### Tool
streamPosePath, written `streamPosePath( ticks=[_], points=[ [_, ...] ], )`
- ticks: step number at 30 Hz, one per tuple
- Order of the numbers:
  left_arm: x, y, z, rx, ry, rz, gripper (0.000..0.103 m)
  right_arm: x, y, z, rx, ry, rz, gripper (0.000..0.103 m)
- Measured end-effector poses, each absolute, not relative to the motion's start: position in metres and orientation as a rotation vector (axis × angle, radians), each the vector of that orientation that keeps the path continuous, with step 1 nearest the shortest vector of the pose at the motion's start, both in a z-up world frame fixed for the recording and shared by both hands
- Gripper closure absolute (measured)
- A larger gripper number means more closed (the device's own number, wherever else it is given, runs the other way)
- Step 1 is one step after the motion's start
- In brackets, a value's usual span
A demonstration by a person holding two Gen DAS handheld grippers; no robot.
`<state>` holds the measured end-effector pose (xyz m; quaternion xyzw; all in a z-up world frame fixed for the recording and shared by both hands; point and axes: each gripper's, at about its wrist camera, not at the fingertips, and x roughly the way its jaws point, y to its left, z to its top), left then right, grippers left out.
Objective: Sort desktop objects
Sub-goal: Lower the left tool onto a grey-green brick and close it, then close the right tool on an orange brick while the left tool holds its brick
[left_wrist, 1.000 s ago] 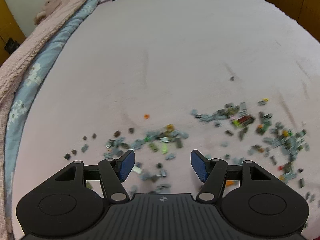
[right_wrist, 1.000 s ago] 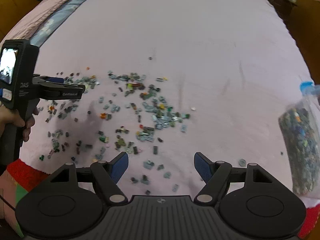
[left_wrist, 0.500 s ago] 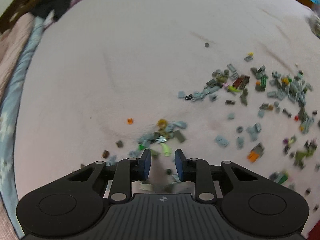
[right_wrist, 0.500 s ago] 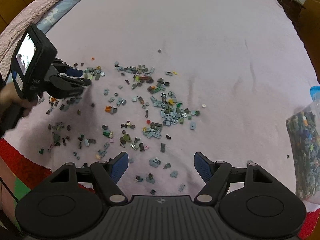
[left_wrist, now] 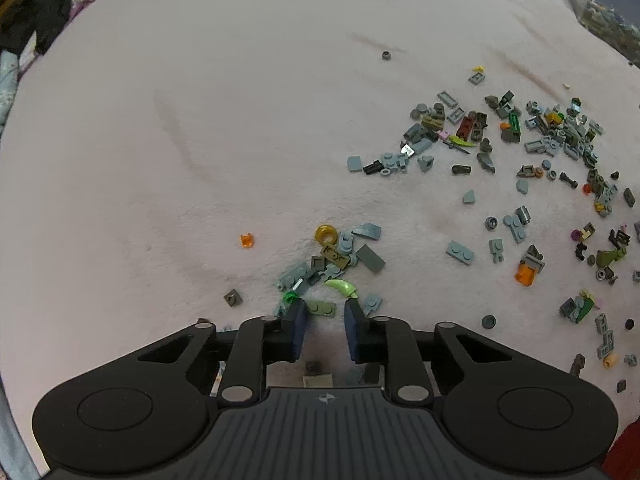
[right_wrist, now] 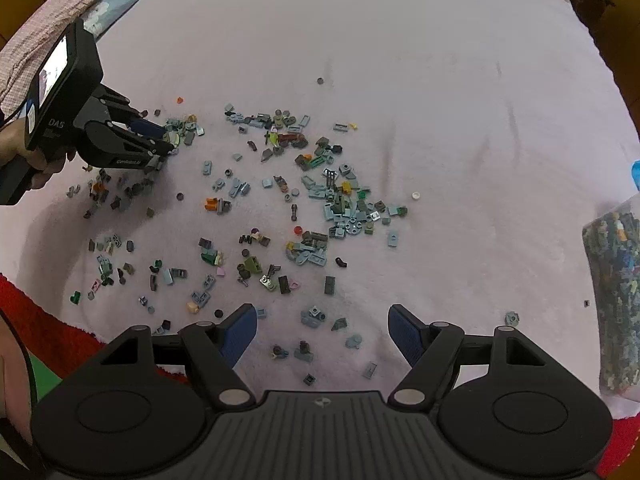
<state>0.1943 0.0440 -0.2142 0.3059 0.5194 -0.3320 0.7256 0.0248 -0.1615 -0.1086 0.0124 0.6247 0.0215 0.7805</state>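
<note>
Left gripper [left_wrist: 325, 312]: your jaws have just narrowed around a pale green plate [left_wrist: 321, 307] lying crosswise at the tips; grip not confirmed | Right gripper [right_wrist: 322, 330]: wide, empty, farther off | Bricks [right_wrist: 340, 204]: scattered on pink blanket [right_wrist: 400, 40].

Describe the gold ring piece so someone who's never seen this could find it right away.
On the pink blanket, look at the small cluster of grey bricks just ahead of the left gripper, apart from the larger scatter to the right. The gold ring lies at that cluster's far edge. It is the only shiny yellow round piece with a hole there; its neighbours are flat grey plates.
</note>
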Motion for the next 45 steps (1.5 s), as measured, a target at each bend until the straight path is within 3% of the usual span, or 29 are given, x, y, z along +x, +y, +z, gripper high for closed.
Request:
streamPosePath(
  ticks=[10,19,22,27,33,40,45],
  points=[
    [0.187,0.064,-0.189,0.519,1.126,-0.644,0.087,0.037,-0.152,-0.119,0.007,1.323,0.086,0.029],
    [0.142,0.079,-0.163,0.197,1.151,-0.462,0.087,0.091,-0.102,-0.157,0.054,1.286,0.246,0.051],
    [0.122,0.082,-0.163,0.151,1.168,-0.446,0.087,0.103,-0.077,-0.171,-0.031,1.241,0.325,0.058],
    [0.107,0.09,-0.166,0.122,1.172,-0.441,0.087,0.106,-0.046,-0.185,-0.426,1.107,0.562,0.064],
    [0.099,0.103,-0.159,0.079,1.167,-0.407,0.087,0.105,-0.034,-0.206,-0.793,1.04,0.848,0.083],
    [0.092,0.11,-0.152,0.064,1.164,-0.382,0.087,0.107,-0.033,-0.211,-0.84,1.043,0.902,0.087],
    [0.089,0.105,-0.141,0.073,1.143,-0.396,0.087,0.098,-0.042,-0.183,-0.754,1.027,0.837,0.088]
  ],
)
